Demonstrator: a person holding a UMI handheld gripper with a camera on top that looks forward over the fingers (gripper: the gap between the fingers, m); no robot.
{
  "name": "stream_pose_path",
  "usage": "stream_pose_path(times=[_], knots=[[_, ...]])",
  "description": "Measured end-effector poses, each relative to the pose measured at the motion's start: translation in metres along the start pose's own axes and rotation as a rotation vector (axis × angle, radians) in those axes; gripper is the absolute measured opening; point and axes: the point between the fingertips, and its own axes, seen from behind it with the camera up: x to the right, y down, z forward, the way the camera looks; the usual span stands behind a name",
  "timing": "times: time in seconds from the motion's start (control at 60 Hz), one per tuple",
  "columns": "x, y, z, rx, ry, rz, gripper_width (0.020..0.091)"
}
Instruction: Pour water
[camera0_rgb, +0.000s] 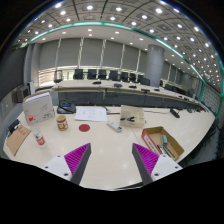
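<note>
Above table (110, 150), tool (112, 158) open, holding nothing.

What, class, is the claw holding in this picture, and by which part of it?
Nothing is held. The claw is open, its two fingers apart over bare pale tabletop, with no object between them. The small red-lidded jar stands well beyond the fingers.

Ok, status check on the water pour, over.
Tongs open, empty, above the table. Bottle ahead to the left, untouched. Jar beyond it. Nothing between the tongs and the bottle.
</note>
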Motion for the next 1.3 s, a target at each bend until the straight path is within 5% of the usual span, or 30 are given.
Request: stream_pose_path(times=[0.233,0.567,0.967,1.167,1.3], knots=[[-0.077,0.020,0.009,-0.013,-0.103,-0.035,0.0859],[-0.298,0.076,0.043,0.021,-0.365,-0.061,0.0859],[-0.462,0.052,0.162,0.164,-0.302,-0.034,0.0853],[-0.465,0.039,0.201,0.193,-0.196,-0.007,0.0552],[-0.466,0.036,0.204,0.194,-0.193,0.031,0.0460]])
